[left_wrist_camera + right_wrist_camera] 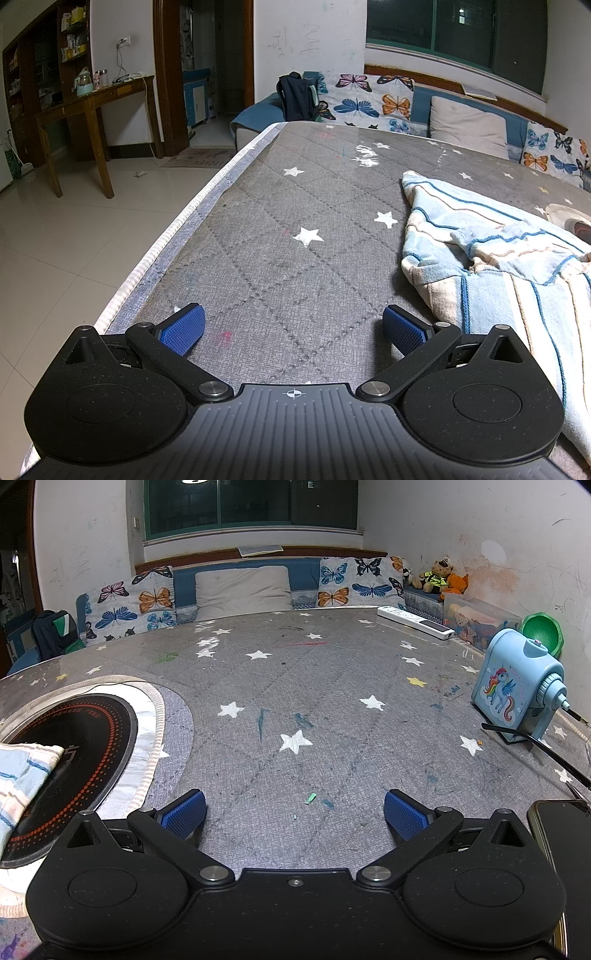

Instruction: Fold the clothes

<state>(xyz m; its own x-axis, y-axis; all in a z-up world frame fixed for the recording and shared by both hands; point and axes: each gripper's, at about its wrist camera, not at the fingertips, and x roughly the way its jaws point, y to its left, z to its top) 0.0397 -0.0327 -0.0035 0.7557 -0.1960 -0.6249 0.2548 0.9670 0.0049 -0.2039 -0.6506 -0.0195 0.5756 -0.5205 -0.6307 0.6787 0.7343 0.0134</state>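
Observation:
A light blue and cream striped garment (495,258) lies crumpled on the grey star-patterned table (288,221), to the right of my left gripper (293,328). The left gripper is open and empty, low over the table, with its right pad close to the garment's near edge. In the right wrist view a corner of the same garment (22,775) lies at the far left, partly over a round black cooktop (81,753). My right gripper (295,808) is open and empty over bare table, well to the right of the garment.
A blue unicorn pencil sharpener (517,690), a black phone (561,853), a white power strip (413,622) and a toy box (476,622) stand on the right side. The table's left edge (177,236) drops to the tiled floor. A cushioned bench (240,590) runs behind.

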